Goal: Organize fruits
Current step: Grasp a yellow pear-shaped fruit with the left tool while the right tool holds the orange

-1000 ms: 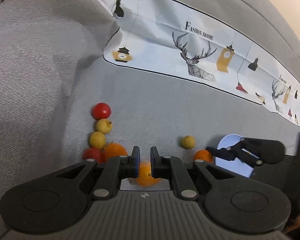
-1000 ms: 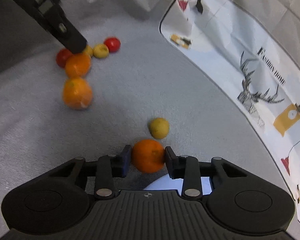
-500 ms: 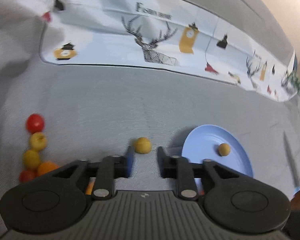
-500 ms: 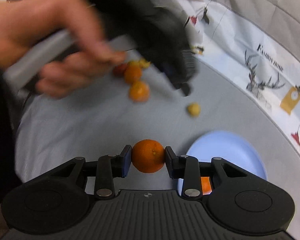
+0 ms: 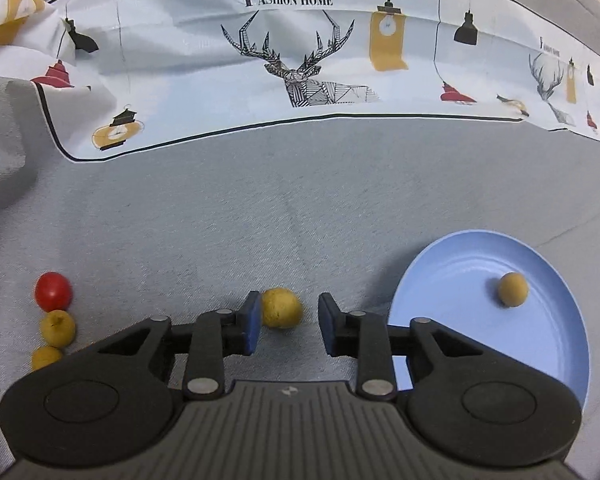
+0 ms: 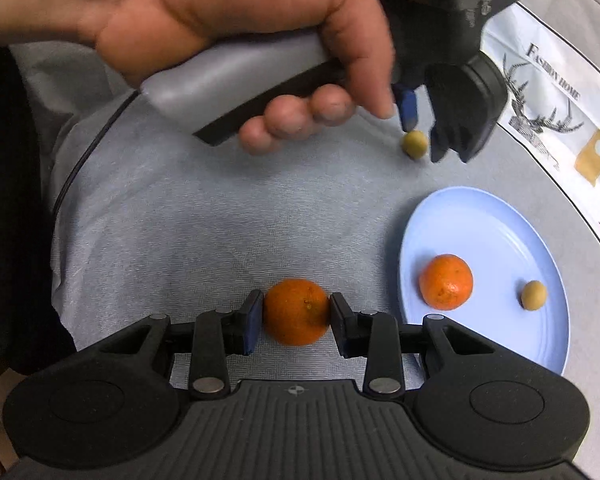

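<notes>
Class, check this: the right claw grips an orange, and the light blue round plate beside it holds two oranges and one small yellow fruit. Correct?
Not quite. The right wrist view shows the light blue round plate holding one orange, not two, plus the small yellow fruit. The right claw does grip an orange.

place: a home, likely a sofa or bed
surface: soft grey fabric (image 5: 300, 200), creased
cloth: printed cover (image 5: 260, 80) reading "fashion home", with deer and lamps
tableware: blue plate (image 6: 480, 220), loose fruit nearby
</notes>
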The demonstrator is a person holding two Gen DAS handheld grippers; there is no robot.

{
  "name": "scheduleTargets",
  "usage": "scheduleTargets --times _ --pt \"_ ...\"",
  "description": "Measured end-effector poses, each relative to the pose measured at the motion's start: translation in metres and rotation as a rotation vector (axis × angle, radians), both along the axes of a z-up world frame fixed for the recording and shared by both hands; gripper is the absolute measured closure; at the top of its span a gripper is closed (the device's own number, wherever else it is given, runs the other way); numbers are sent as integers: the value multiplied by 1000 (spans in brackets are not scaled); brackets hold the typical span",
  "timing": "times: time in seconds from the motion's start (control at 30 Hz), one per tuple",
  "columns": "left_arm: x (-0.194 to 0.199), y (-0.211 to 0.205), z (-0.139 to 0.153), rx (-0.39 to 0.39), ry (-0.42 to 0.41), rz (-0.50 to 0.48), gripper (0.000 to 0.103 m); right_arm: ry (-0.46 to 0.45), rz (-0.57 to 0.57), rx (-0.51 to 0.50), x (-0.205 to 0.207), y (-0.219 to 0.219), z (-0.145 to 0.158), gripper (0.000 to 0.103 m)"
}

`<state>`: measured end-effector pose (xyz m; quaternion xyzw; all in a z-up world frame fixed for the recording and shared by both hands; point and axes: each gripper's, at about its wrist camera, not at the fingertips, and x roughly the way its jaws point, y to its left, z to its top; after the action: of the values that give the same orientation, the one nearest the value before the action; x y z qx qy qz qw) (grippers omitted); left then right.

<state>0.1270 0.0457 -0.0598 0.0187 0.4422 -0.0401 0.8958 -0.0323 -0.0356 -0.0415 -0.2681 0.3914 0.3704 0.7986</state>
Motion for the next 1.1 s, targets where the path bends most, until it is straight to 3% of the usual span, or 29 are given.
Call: scheduleTargets --times 0.37,0.57,0.83,0.93,1.0,1.1 --pt "-3 0 4 14 -25 20 78 8 -26 23 3 -3 6 66" --pt "-22 17 25 -24 -51 65 78 7 -108 153 17 -25 40 66" --pt "-77 30 60 -75 -92 134 78 -150 -148 244 22 -55 91 66" --pt "-96 27 66 -89 -85 155 78 -173 -219 292 28 -73 89 66" --pt "-102 23 66 -108 -77 143 78 -131 -304 341 35 -88 79 66" --pt "-98 15 65 -95 -75 112 78 -95 -399 321 48 -99 67 66"
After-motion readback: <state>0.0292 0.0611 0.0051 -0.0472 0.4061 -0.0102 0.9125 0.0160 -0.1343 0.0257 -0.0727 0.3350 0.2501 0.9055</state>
